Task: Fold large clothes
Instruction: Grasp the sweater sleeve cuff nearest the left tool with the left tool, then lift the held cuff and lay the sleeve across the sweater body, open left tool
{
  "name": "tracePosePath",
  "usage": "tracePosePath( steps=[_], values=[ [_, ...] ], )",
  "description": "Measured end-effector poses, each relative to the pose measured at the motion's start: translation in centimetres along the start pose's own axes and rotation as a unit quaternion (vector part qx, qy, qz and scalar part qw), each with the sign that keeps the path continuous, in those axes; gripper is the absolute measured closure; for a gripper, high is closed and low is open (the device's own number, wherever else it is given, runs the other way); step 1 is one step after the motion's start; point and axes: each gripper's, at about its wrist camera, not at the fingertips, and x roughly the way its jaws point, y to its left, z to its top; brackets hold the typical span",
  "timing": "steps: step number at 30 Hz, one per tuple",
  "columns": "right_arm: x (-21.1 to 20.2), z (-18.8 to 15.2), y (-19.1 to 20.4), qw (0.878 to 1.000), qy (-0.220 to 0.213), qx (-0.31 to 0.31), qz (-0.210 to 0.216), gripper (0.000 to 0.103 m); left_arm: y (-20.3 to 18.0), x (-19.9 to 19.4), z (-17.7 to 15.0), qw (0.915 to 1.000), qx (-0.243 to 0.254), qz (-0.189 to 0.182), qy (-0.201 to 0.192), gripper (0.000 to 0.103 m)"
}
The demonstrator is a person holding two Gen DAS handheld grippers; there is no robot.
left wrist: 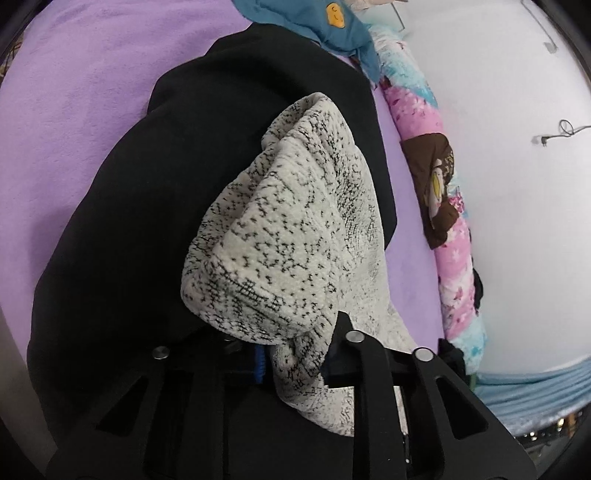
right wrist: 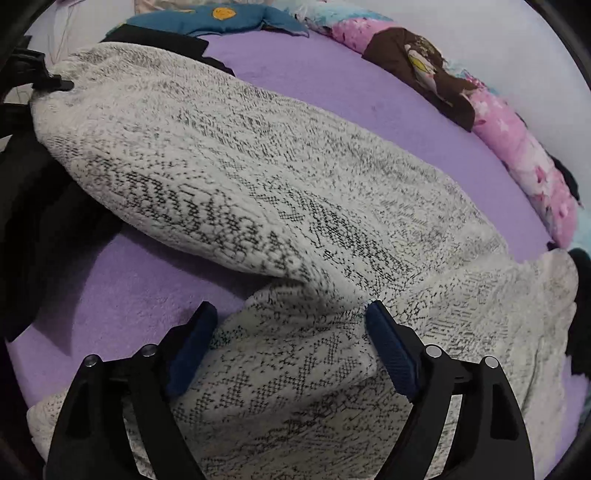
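A white knit sweater [left wrist: 288, 229] with black flecks lies on a purple bed sheet [left wrist: 74, 110]. My left gripper [left wrist: 291, 345] is shut on a bunched fold of it, which stands up in front of the camera and hides the fingertips. In the right wrist view the sweater [right wrist: 280, 177] stretches from the left gripper [right wrist: 51, 83] at the upper left down to the lower right. My right gripper [right wrist: 290, 310] hangs open over a sleeve-like part, with the knit lying between its blue pads [right wrist: 389, 347].
A black garment [left wrist: 129, 221] lies under and behind the sweater. A blue cloth [left wrist: 317, 22] with a yellow patch sits at the far end. A pink floral rolled blanket [right wrist: 517, 147] lines the bed's edge against a white wall [left wrist: 498, 147]. Bare sheet [right wrist: 332, 85] shows beyond the sweater.
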Motion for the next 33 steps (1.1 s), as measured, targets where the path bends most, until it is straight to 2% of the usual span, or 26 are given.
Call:
tracePosePath(
  steps=[5, 8, 10, 12, 15, 18, 24, 28, 33],
  values=[
    [-2.5, -0.8, -1.5, 0.997, -0.037, 0.046, 0.043, 0.011, -1.8, -1.5, -0.4, 0.9994, 0.030, 0.008, -0.012, 0.088],
    [-4.2, -2.0, -2.9, 0.992, -0.066, 0.080, 0.071, 0.008, -3.7, -2.9, -0.7, 0.9986, 0.048, -0.002, -0.023, 0.089],
    [-5.0, -2.8, -4.8, 0.987, -0.089, 0.115, 0.072, 0.008, -5.0, -3.9, -0.9, 0.9979, 0.056, -0.012, -0.031, 0.089],
    [-4.5, -2.9, -7.5, 0.983, -0.092, 0.146, 0.060, 0.006, -6.7, -4.9, -1.3, 0.9962, 0.076, -0.020, -0.039, 0.089],
    [-2.9, -2.3, -10.9, 0.981, -0.063, 0.182, 0.014, 0.006, -9.4, -6.1, -2.0, 0.9931, 0.102, -0.031, -0.048, 0.089],
    [-1.1, -1.4, -12.8, 0.981, -0.046, 0.188, 0.011, 0.006, -12.3, -7.3, -2.7, 0.9894, 0.126, -0.046, -0.055, 0.089],
    [3.2, 0.8, -12.0, 0.989, -0.014, 0.141, 0.028, 0.006, -18.3, -9.2, -4.4, 0.9798, 0.178, -0.073, -0.054, 0.089],
    [6.1, 1.5, -12.1, 0.985, 0.019, 0.165, 0.042, 0.005, -21.2, -9.9, -5.8, 0.9723, 0.214, -0.086, -0.039, 0.089],
    [8.5, 3.6, -12.1, 0.987, 0.034, 0.151, 0.035, 0.004, -25.6, -9.8, -9.5, 0.9554, 0.281, -0.086, -0.029, 0.089]
  ],
)
